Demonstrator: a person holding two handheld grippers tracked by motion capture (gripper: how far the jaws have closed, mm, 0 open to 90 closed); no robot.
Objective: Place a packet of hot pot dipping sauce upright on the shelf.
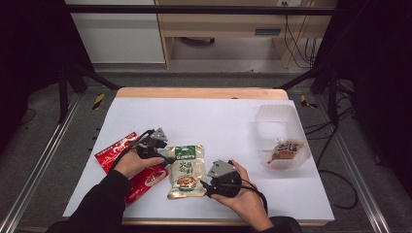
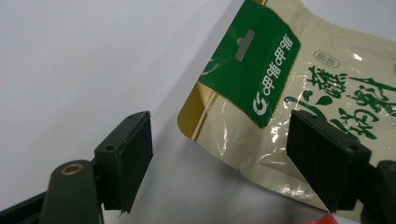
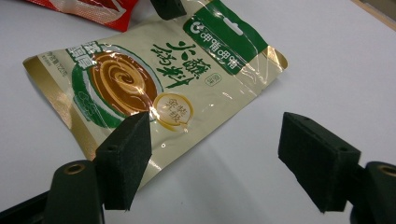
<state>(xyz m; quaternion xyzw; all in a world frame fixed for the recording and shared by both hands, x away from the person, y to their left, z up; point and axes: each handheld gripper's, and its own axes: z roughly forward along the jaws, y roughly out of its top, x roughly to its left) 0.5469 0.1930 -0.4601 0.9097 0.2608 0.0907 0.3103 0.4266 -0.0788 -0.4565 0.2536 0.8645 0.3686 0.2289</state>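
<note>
1. A cream and green sauce pouch [image 1: 186, 171] lies flat on the white bench [image 1: 218, 121], near the front edge and a little left of its middle, with its green header strip pointing toward the far edge.
2. The left claw [image 1: 167, 158] is low over the bench at the pouch's left side, near the header corner. In the left gripper view [image 2: 219, 163] its jaws stand wide apart: one pad is over bare bench, the other over the pouch's [image 2: 299, 93] glossy face, and the pouch's edge lies between them. The pads press on nothing.
3. The right claw [image 1: 204, 187] is at the pouch's right side, near its bottom corner. In the right gripper view [image 3: 215, 158] the jaws are also wide apart: one pad is over the pouch's [image 3: 149, 79] edge, the other over bare bench. Nothing is gripped.
4. A red pouch [image 1: 127, 167] lies just left of the cream one, toward the front left corner, partly under the person's left hand [image 1: 133, 165]; whether the two pouches touch cannot be told.
5. A clear plastic tub [image 1: 282, 138] stands near the right edge, well apart from both claws, with a small brown packet [image 1: 285, 150] inside.
</note>
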